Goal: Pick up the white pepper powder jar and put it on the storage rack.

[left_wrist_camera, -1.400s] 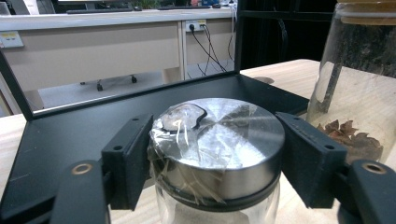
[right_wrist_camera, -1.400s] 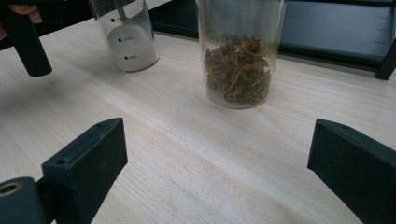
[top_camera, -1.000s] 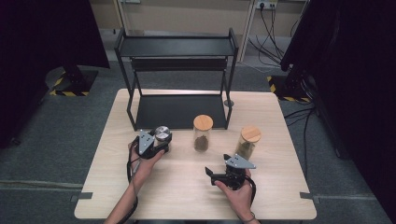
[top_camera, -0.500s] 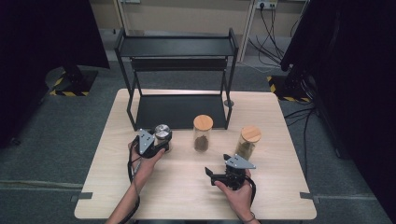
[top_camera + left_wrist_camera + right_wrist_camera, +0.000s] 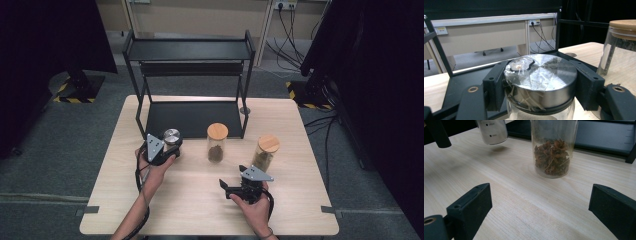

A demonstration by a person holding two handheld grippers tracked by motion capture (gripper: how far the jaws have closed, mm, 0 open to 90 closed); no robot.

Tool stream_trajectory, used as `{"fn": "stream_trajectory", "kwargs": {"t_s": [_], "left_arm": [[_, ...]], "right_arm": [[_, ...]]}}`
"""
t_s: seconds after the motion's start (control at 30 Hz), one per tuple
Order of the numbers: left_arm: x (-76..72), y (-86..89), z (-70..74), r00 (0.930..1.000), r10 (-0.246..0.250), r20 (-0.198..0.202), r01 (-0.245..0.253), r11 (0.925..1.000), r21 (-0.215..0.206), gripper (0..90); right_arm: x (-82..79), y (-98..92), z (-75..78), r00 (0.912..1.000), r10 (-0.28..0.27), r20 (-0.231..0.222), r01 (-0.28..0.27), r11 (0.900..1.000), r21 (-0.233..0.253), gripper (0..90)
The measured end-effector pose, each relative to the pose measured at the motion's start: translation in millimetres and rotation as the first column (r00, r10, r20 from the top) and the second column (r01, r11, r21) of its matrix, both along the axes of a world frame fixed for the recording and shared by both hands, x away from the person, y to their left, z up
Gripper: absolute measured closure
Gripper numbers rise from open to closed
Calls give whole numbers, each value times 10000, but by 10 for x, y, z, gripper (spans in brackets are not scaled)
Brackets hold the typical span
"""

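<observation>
A glass jar with a metal lid [image 5: 171, 135] is clamped just under the lid by my left gripper [image 5: 167, 146], near the front left of the black rack. In the left gripper view the jaws press both sides of the foil-wrapped metal lid [image 5: 541, 75]. The jar's body [image 5: 492, 130] seems to hang a little above the wood, with a shadow under it. My right gripper [image 5: 226, 189] rests open near the table's front, its jaws wide apart [image 5: 541, 212] and pointing at a wooden-lidded jar of star anise [image 5: 217, 142] [image 5: 552, 157].
A second wooden-lidded jar [image 5: 265, 152] stands to the right of the star anise jar. The black two-level rack [image 5: 190, 50] occupies the back of the table; its base plate [image 5: 599, 137] lies just behind the jars. Cables trail from both grippers.
</observation>
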State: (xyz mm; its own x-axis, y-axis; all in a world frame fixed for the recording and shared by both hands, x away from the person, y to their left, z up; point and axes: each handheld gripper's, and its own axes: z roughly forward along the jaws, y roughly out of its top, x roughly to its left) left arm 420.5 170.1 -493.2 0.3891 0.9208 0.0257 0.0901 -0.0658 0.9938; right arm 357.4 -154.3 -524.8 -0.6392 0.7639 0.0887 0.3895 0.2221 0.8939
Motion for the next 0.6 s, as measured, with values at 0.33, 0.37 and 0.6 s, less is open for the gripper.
{"fn": "stream_trajectory", "kwargs": {"t_s": [0.33,0.37,0.6], "left_arm": [[75,54,62,9997,245,-12,-245,9996,117,347],[84,57,71,9997,264,-1,-264,9996,113,348],[151,71,131,9991,418,36,-419,9990,131,348]], "right_arm": [[1,-4,0,10000,-7,-11,7,10000,38,48],[1,-4,0,10000,-7,-17,7,10000,43,48],[1,-5,-1,10000,2,-24,-1,10000,54,48]]}}
